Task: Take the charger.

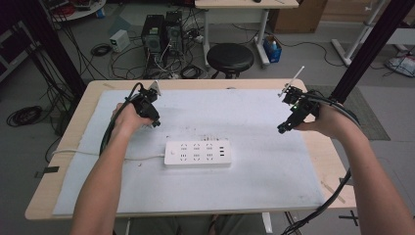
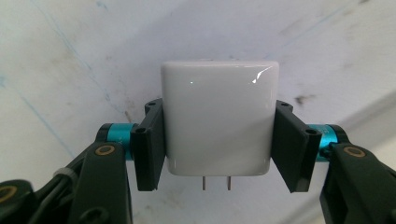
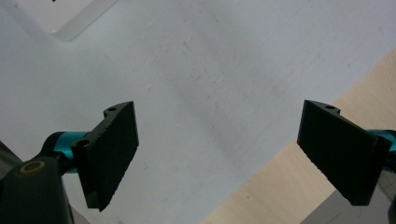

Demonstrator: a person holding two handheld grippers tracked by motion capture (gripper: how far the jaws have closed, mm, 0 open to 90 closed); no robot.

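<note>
In the left gripper view a glossy white plug adapter (image 2: 218, 119) sits squarely between the two black pads, its two metal prongs (image 2: 216, 182) pointing toward the camera. My left gripper (image 2: 218, 140) is shut on it, above the white mat. In the high view that gripper (image 1: 155, 122) hangs left of centre, just up-left of the white power strip (image 1: 197, 152), which lies flat mid-table with its cord running left. My right gripper (image 1: 284, 128) hovers at the right over the mat, and in its own view the right gripper (image 3: 233, 156) stands wide open, nothing between its pads.
A white mat (image 1: 254, 171) covers most of the wooden table (image 1: 337, 171). In the right gripper view the mat's edge and bare wood (image 3: 280, 186) lie below. Behind the table are a black stool (image 1: 230, 58), computer towers (image 1: 161, 32) and tangled cables.
</note>
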